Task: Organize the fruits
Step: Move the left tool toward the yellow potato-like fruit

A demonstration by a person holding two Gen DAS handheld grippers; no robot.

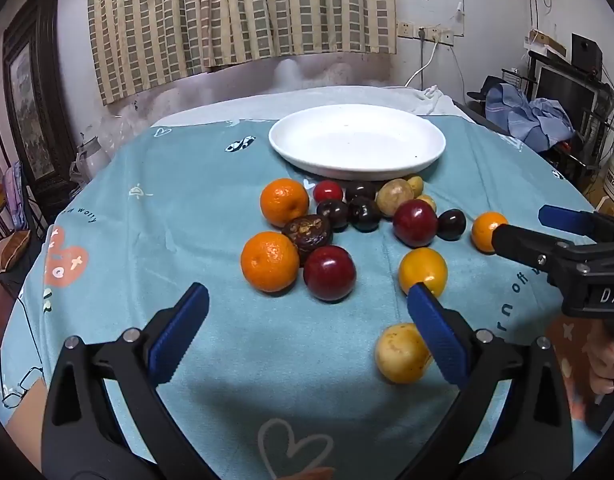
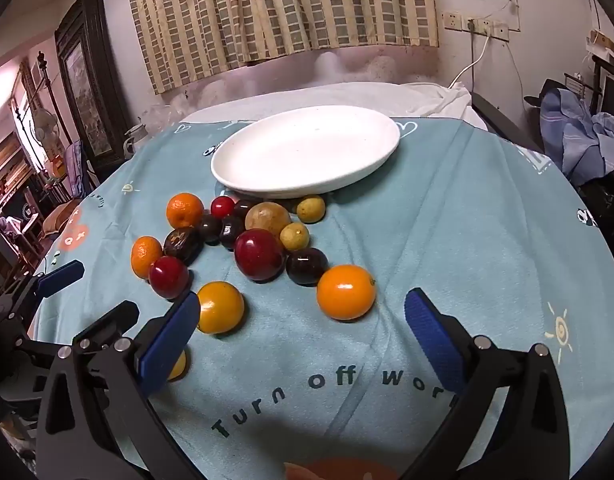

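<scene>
I hold both grippers tilted down over the table, jaws spread wide and nothing between them: the left gripper [image 1: 307, 332] hangs short of the pile, the right gripper [image 2: 303, 334] beside it, aimed at the nearer fruit. I keep them apart so neither blocks the other's reach (the right one's finger already crosses the edge of my left view, just in front of a small orange [image 1: 485, 230]).

The fruits lie loose on the teal cloth [image 2: 447, 240], bunched just in front of the white plate [image 2: 243, 168], which is empty, so I judge no sorting has begun. The plate sits at the far side, probably as the place to put them.

Nearest my right jaws are an orange [image 2: 345, 292] and a yellow fruit [image 2: 221, 306], each standing clear of the rest, so easy first picks. Nearest my left are a tangerine [image 1: 270, 262] and a red plum [image 1: 329, 273], touching each other; a pale fruit [image 1: 401, 354] sits partly behind my left gripper's finger.

The dark plums and the mangosteen [image 1: 307, 232] crowd the middle, pressed together, and round fruit will likely roll if nudged. Curtain [image 1: 235, 20], clutter and a socket stand behind, well away.
</scene>
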